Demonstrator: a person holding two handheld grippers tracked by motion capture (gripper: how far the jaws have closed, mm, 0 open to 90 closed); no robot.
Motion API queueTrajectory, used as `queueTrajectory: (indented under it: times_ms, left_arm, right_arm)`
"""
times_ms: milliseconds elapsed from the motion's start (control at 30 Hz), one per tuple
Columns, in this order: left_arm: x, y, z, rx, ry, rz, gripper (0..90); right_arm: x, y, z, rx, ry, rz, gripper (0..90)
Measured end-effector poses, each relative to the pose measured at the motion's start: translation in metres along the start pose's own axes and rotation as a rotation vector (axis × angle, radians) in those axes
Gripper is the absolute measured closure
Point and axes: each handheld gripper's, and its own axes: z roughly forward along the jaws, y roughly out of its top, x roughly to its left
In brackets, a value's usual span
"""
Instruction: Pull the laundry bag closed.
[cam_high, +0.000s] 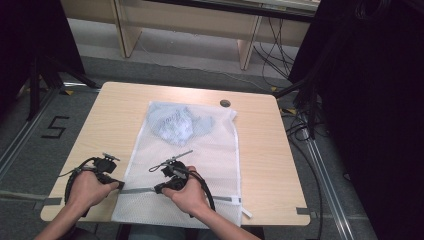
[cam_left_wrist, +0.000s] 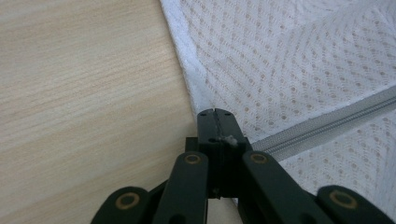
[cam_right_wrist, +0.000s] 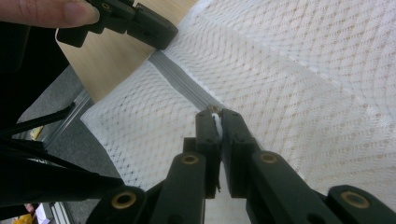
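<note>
While the left hand-held gripper (cam_left_wrist: 215, 112) pinches the limp mesh laundry bag (cam_high: 210, 150) at the counter's near-left edge, the right hand-held gripper (cam_right_wrist: 215, 112) clamps its zipper pull (cam_right_wrist: 215, 110) (tiny, slippery).

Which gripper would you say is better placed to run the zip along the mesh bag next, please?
The right gripper, probably: its fingers pinch what looks like the zip pull on the grey zip. The left gripper is shut on the mesh bag edge at the zip's end, suited to anchoring.
</note>
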Motion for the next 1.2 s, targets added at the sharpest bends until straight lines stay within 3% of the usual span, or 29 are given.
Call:
queueTrajectory:
  times_ms: [233,333,367,467,633,700,800,1200]
  left_arm:
    - [0.0001,0.0000,0.0000,0.000,0.000,0.000,89.9]
    - [0.0001,0.0001,0.0000,0.001,0.000,0.000,90.0]
    - [0.0001,0.0001,0.0000,0.000,-0.001,0.001,89.9]
    - [0.0002,0.0001,0.0000,0.001,-0.001,0.001,89.9]
    - [0.0006,0.0002,-0.0007,0.008,-0.006,0.009,89.9]
    - [0.0005,0.0002,-0.0007,0.008,-0.006,0.010,89.9]
    - [0.0005,0.0002,-0.0006,0.007,-0.006,0.010,89.9]
    - [0.0008,0.0003,-0.0008,0.010,-0.006,0.013,89.9]
  right_arm:
    - [0.0002,-0.0005,-0.0026,0.012,0.007,0.018,87.1]
    - [-0.0015,-0.0005,-0.0029,0.002,0.000,-0.002,87.1]
    - [0.0001,-0.0006,-0.0041,0.019,-0.006,0.029,87.1]
    - [-0.0014,-0.0010,-0.0041,0.007,0.000,0.004,87.1]
    - [-0.0026,-0.0014,-0.0052,0.005,-0.001,0.005,87.1]
    - [-0.0011,-0.0015,-0.0067,0.022,-0.005,0.029,87.1]
    - [-0.0022,-0.0017,-0.0065,0.008,0.002,0.005,87.1]
    - [-0.0028,-0.0032,-0.0080,0.017,-0.003,0.012,87.1]
